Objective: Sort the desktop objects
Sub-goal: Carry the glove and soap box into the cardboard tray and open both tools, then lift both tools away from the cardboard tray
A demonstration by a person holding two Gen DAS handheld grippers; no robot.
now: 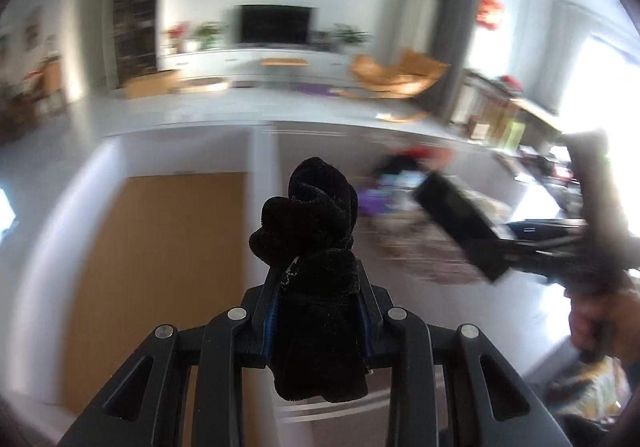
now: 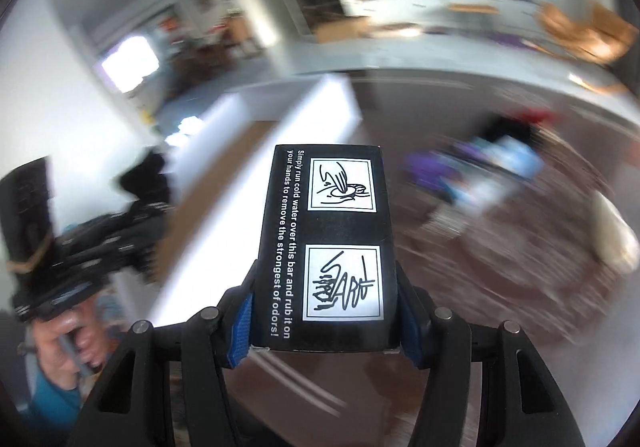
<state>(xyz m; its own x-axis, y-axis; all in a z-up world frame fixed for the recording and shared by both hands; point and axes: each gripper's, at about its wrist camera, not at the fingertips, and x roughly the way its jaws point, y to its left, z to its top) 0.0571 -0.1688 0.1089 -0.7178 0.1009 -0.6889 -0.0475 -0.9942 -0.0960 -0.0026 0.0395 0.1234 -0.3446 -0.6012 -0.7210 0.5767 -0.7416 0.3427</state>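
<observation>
Both claws are loaded and up in the air here. The left claw (image 1: 318, 311) is pinched nearly closed on a black cloth (image 1: 310, 247), bunched up and sticking out past the fingertips. The right claw (image 2: 326, 311) sits partly open, clamped on the sides of a black box (image 2: 326, 231) with white instructions printed on it. Below them is the bench (image 2: 500, 287), badly blurred, with a pile of purple and blue stuff (image 2: 472, 171) on it. A hand (image 1: 600, 321) grips the right claw's handle.

Bright window (image 1: 600, 79) glare at right, heavy motion blur, fisheye edges curved dark.
</observation>
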